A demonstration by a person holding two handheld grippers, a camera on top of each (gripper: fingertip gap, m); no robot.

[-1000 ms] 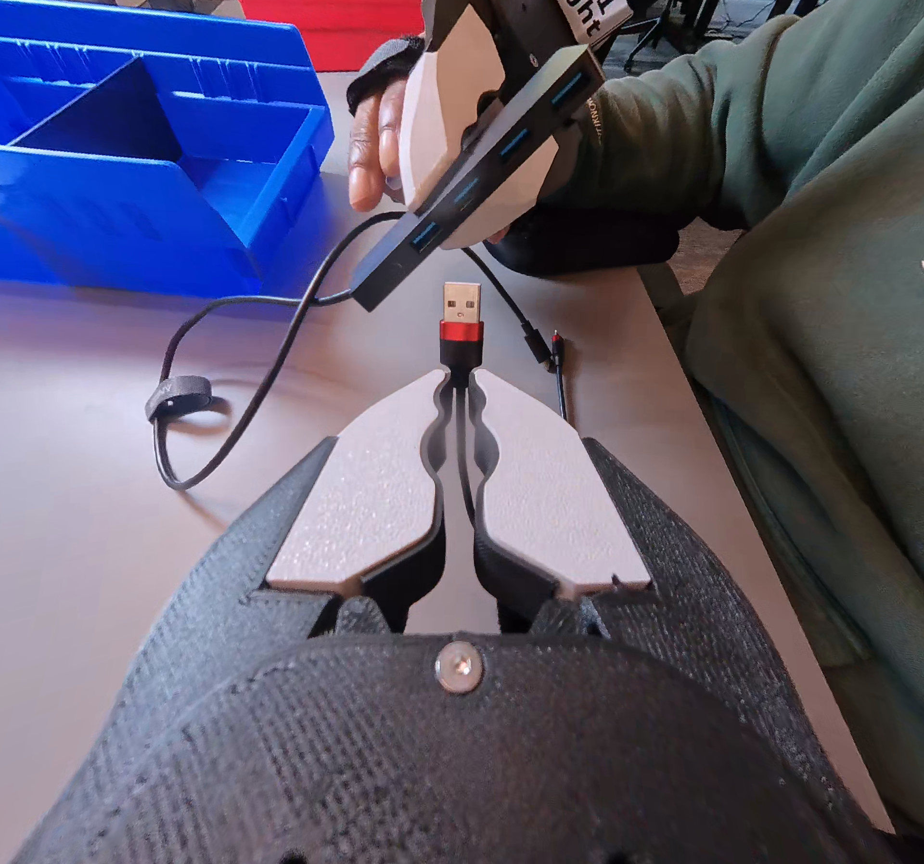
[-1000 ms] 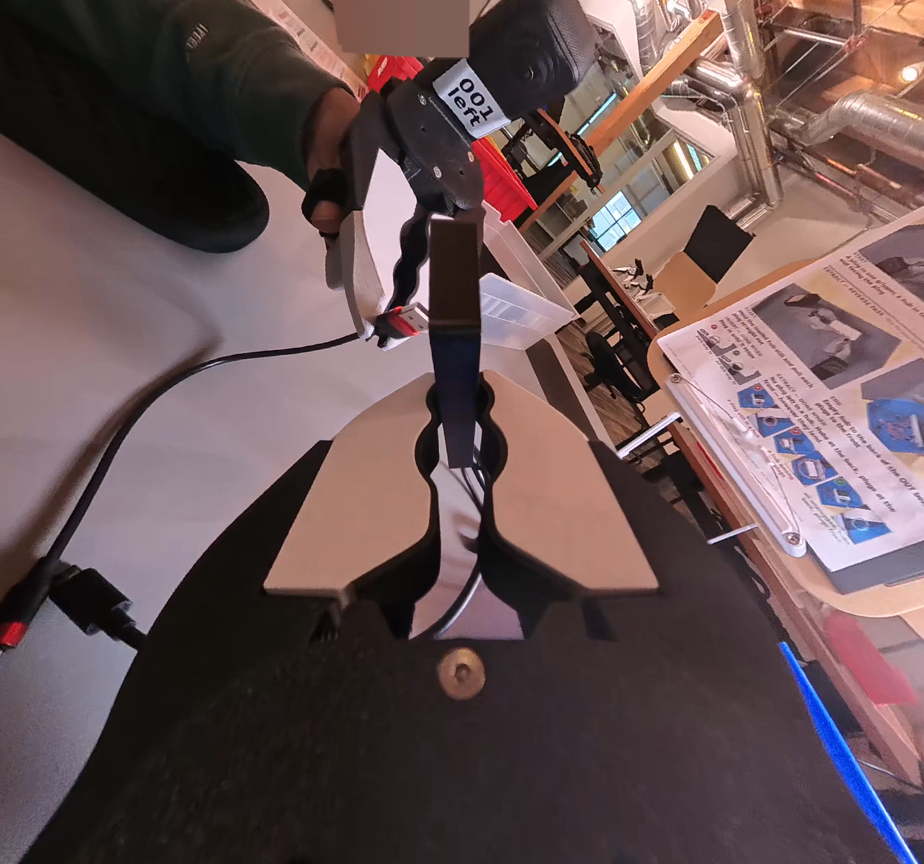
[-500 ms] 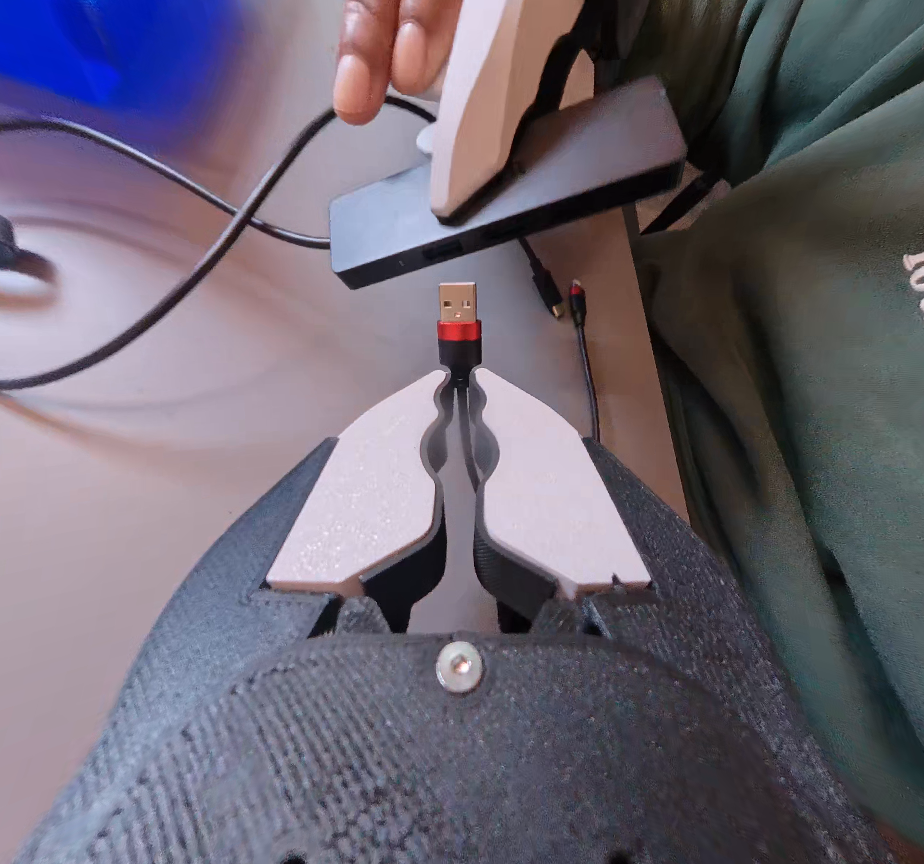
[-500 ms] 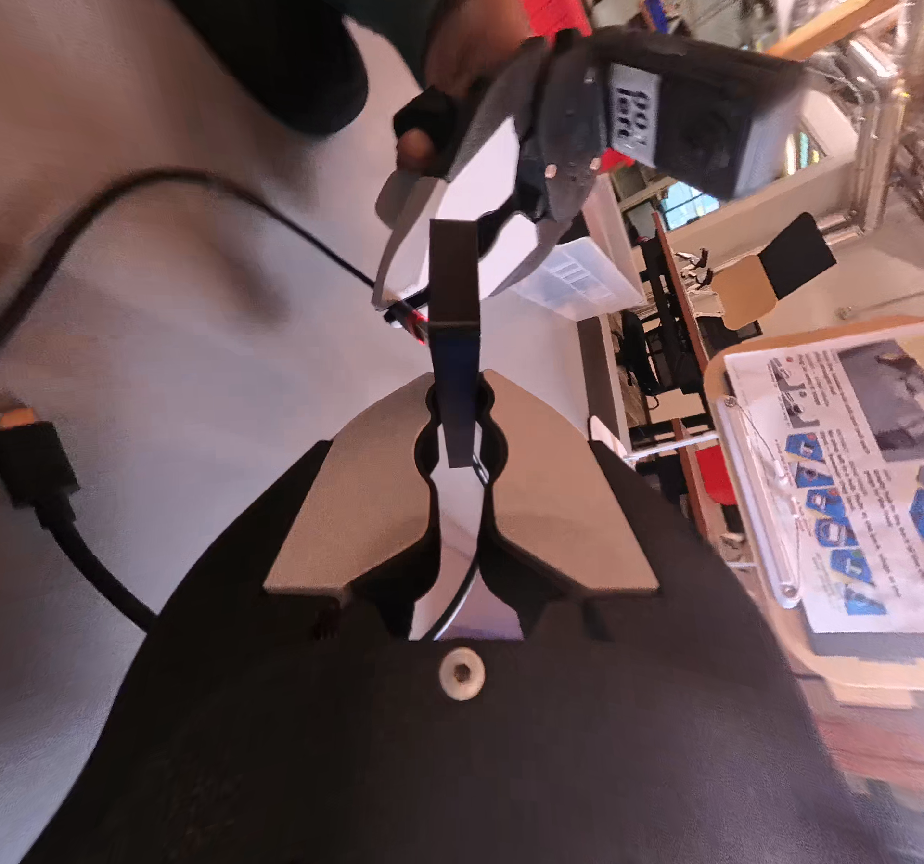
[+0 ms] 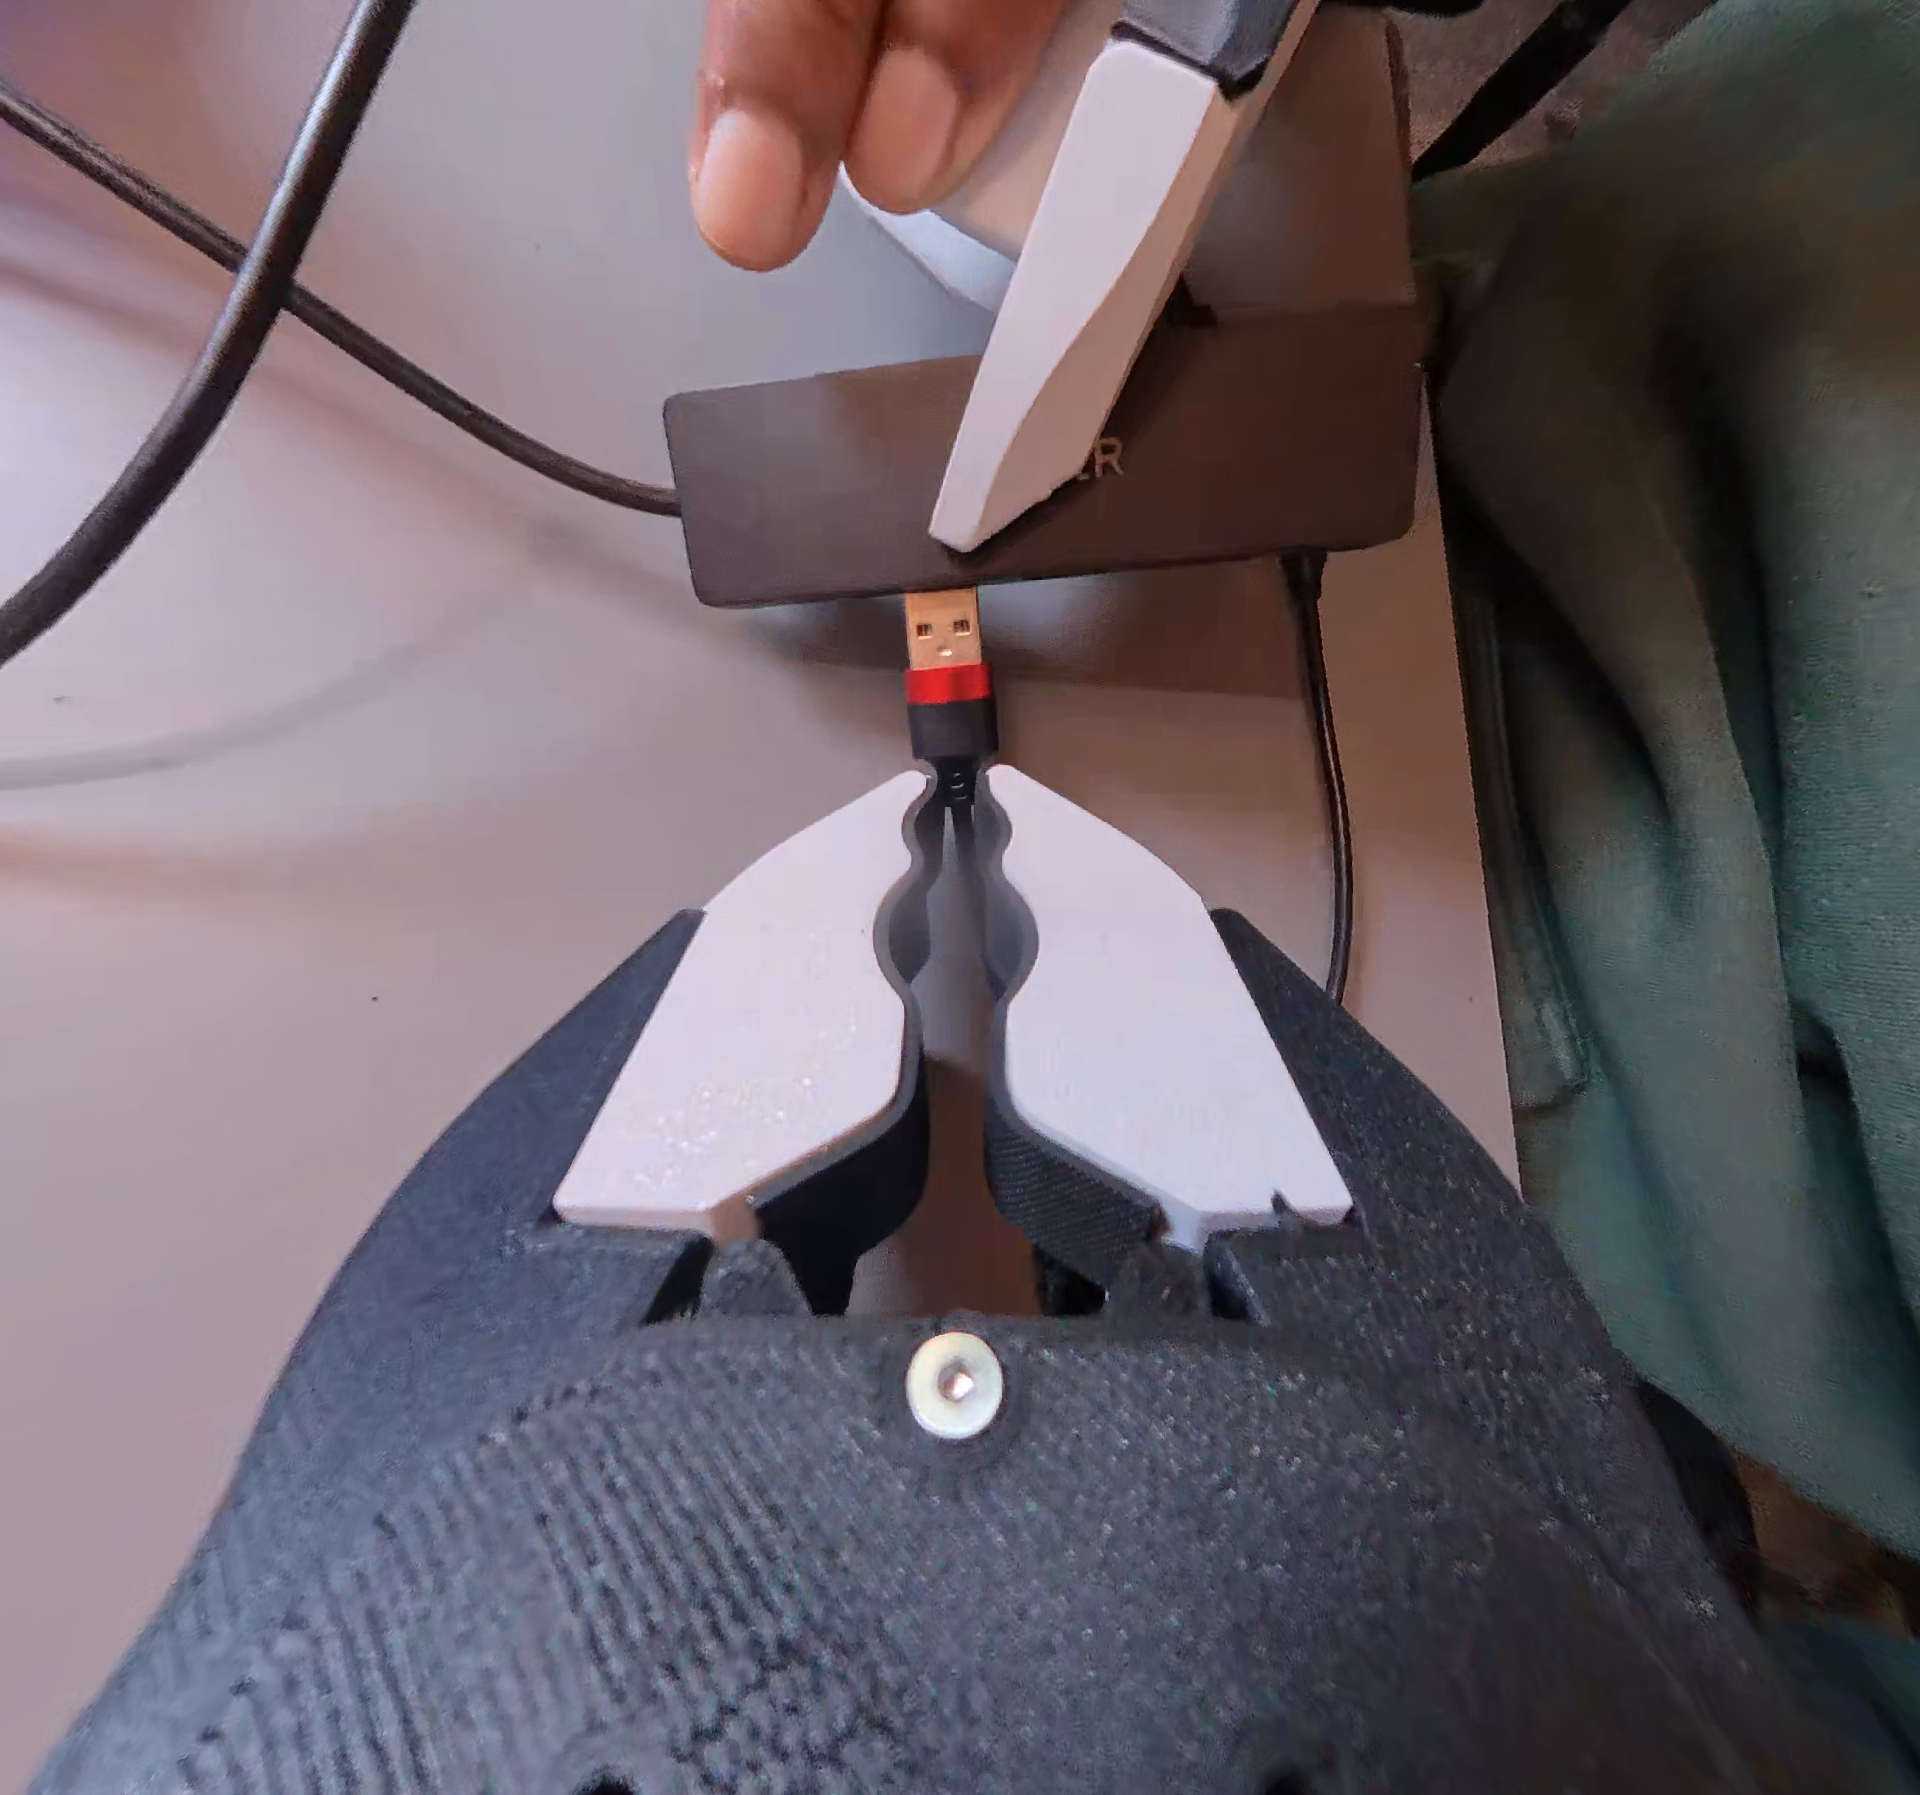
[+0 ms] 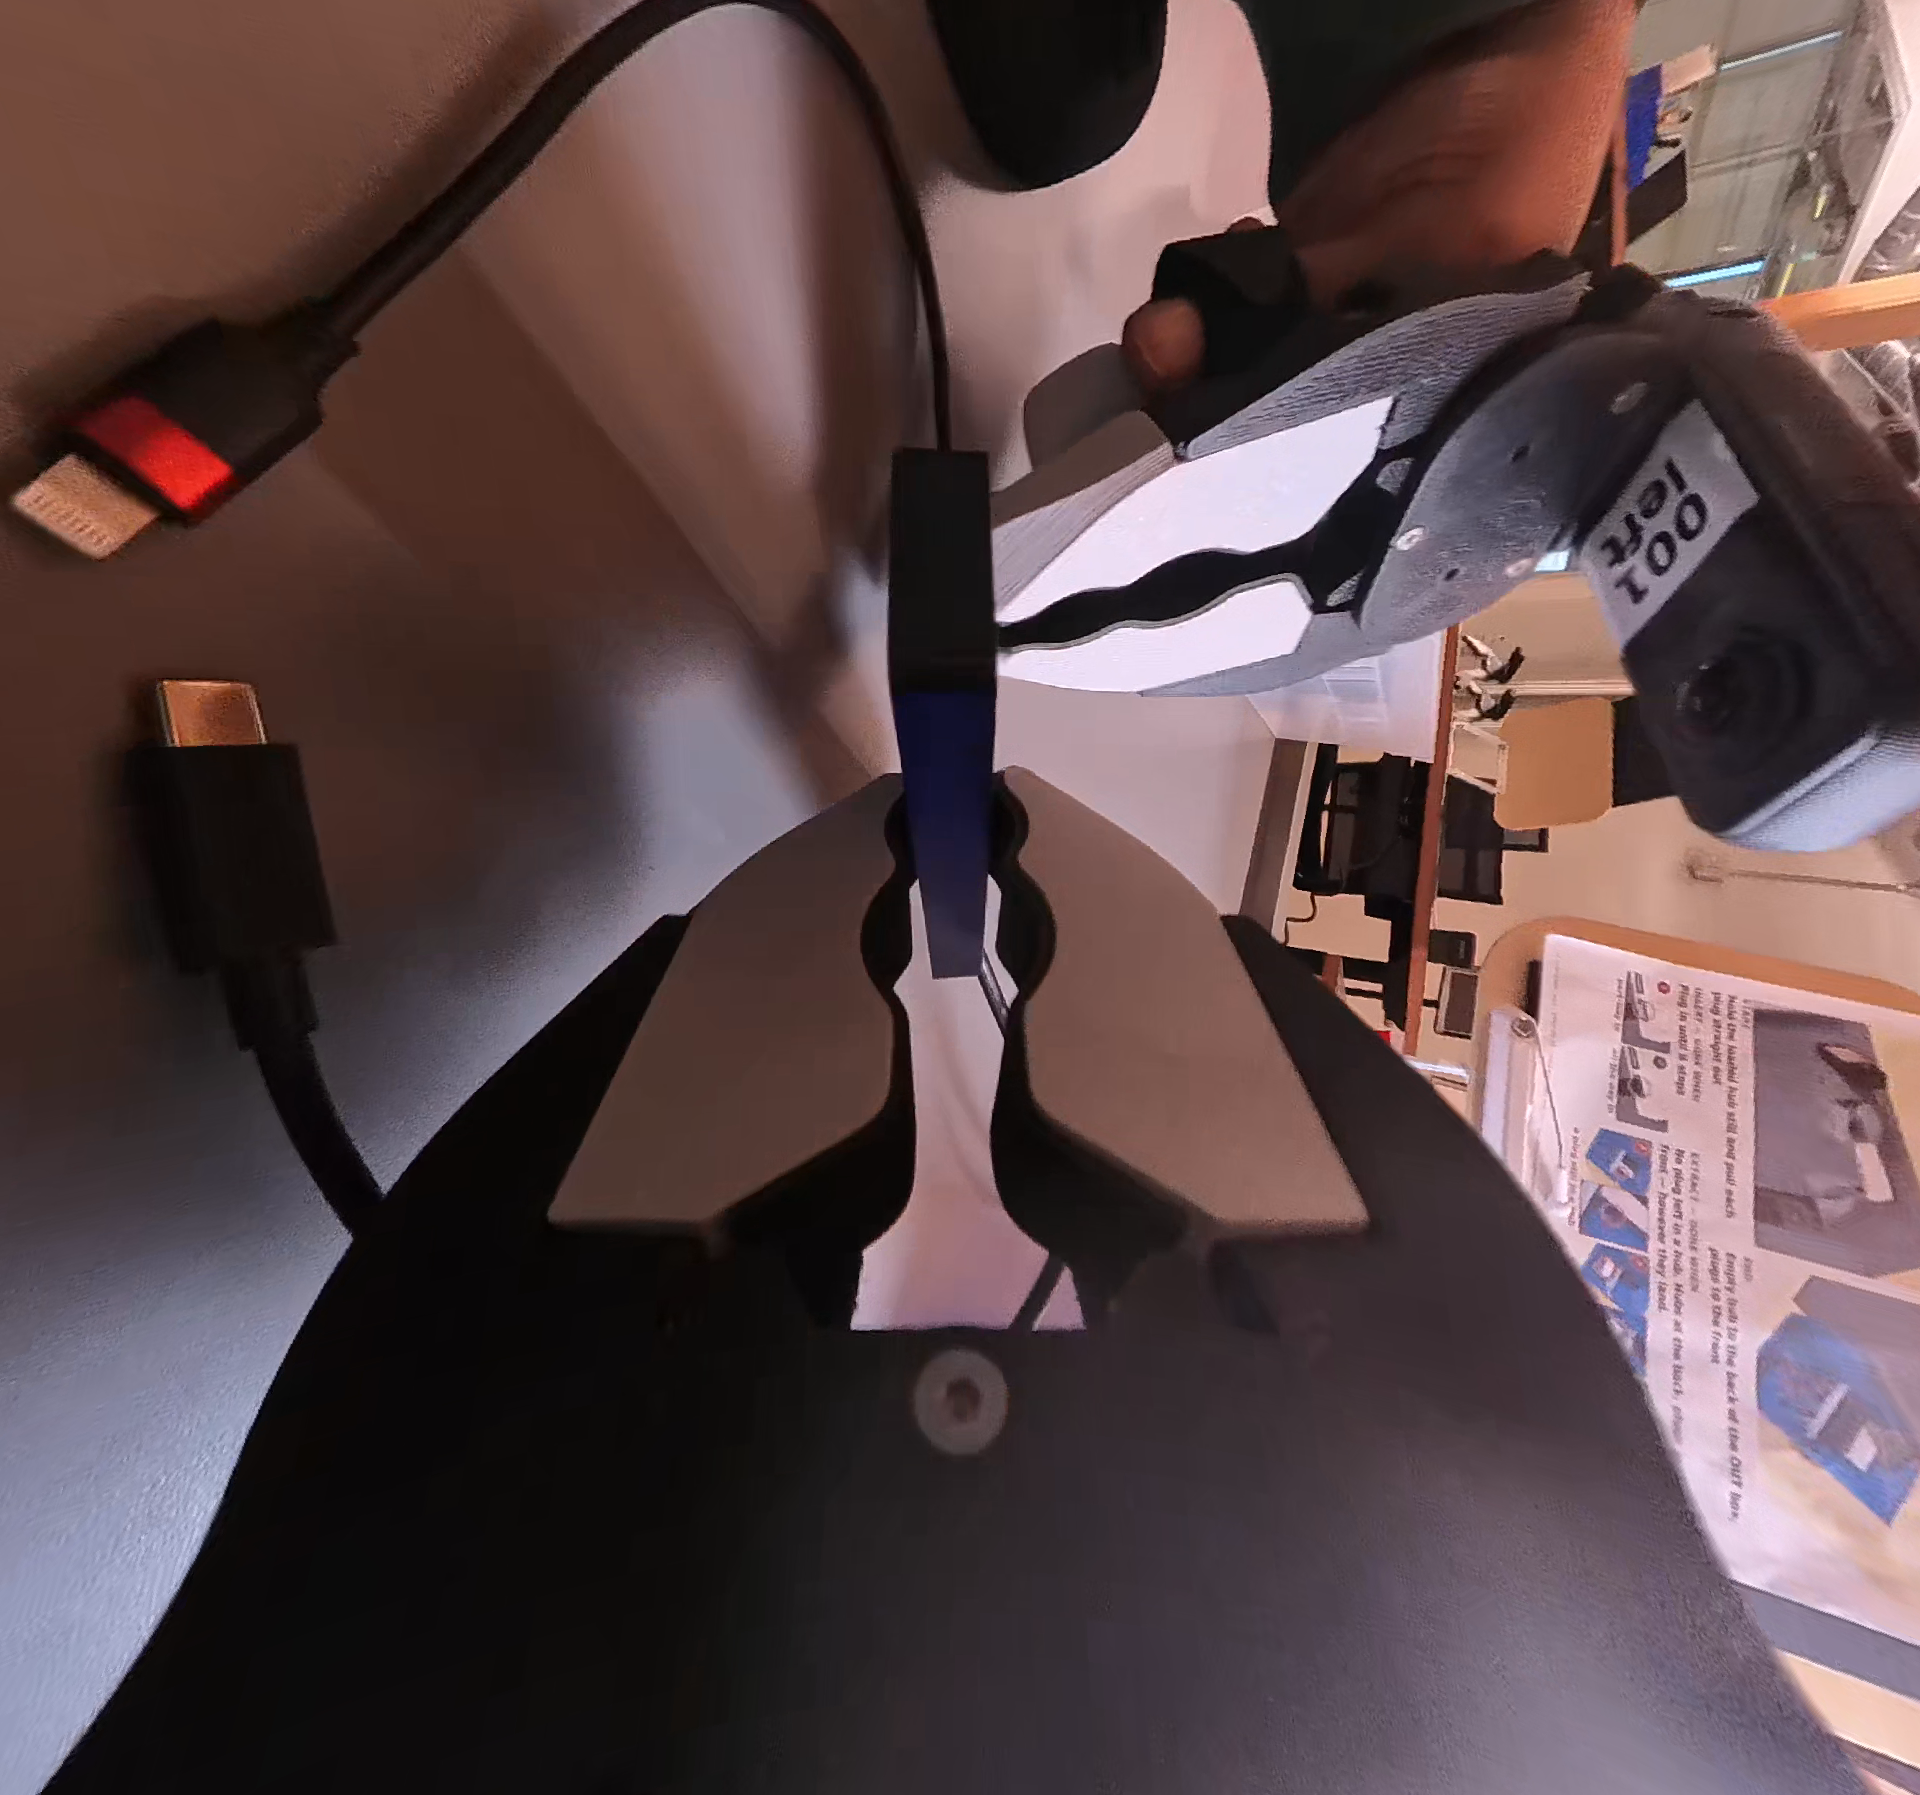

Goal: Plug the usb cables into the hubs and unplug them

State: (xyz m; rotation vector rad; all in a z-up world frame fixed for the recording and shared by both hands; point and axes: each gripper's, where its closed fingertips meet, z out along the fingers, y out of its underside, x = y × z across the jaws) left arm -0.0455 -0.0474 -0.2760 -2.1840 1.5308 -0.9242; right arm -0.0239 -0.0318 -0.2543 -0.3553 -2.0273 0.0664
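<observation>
USB plug (image 5: 943, 649) pinched in left tool (image 5: 957, 781), touching hub (image 5: 1039, 488) (lettered), gripped by right tool (image 6: 948, 789).

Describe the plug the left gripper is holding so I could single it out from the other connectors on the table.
Start at the black USB hub held across the middle of the left wrist view. Just below its near edge, the left gripper pinches a cable ending in the USB plug. It alone has a wide gold metal tip behind a red collar, pointing at the hub.

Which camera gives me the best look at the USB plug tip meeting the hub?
The left wrist view: the USB plug sits centred at the hub edge. The right wrist view shows the hub edge-on, hiding the plug.
</observation>
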